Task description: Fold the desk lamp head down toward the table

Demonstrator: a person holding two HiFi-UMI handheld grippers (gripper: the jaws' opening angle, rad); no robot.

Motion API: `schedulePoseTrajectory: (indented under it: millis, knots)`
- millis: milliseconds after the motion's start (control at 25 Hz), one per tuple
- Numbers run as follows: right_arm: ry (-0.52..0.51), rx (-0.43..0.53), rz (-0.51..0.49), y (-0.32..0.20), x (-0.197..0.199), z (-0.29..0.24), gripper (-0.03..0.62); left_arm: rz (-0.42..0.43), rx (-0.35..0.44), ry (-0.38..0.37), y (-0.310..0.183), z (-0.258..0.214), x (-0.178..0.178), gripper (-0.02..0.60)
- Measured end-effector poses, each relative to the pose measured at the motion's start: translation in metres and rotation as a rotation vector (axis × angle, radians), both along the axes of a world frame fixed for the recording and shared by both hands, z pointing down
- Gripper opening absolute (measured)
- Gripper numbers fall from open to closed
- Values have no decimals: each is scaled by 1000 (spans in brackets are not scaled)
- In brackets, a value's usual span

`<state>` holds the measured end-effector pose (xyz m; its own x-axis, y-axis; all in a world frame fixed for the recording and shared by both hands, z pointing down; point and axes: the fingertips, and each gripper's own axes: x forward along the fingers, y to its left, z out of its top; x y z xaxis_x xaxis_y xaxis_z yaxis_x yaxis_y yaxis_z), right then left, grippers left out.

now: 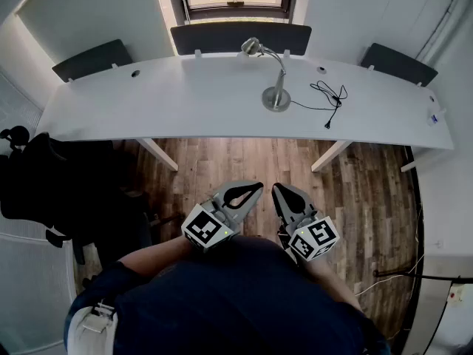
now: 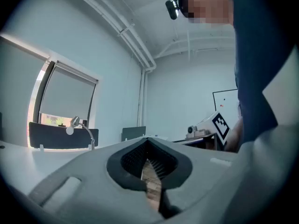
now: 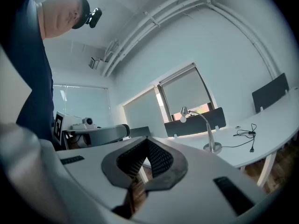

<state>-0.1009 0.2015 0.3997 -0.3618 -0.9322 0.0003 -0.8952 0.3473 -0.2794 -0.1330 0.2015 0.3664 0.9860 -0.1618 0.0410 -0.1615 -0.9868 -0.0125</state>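
Note:
A silver desk lamp (image 1: 279,72) stands on the long white desk (image 1: 170,102), round base near the middle and its curved neck arching up to a small head at the back. Its head is raised. The lamp also appears far off in the left gripper view (image 2: 86,130) and the right gripper view (image 3: 207,127). My left gripper (image 1: 256,189) and right gripper (image 1: 278,190) are held side by side close to the person's body, over the wooden floor and well short of the desk. Both are shut with nothing between their jaws.
The lamp's black cable (image 1: 329,98) lies coiled on the desk to the right of the base. Dark partition panels (image 1: 240,37) line the desk's far edge. A black chair with a bag (image 1: 44,187) stands at the left. A small white object (image 1: 435,117) sits at the desk's right end.

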Motion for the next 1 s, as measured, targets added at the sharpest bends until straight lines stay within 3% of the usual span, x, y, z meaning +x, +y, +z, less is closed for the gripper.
schedulePoseTrajectory:
  millis: [720, 1000]
  knots:
    - [13, -14, 1, 6, 4, 3, 9, -22, -32, 20, 2, 0, 3, 6]
    - [17, 2, 33, 14, 35, 2, 11, -59, -28, 7, 2, 2, 24, 6]
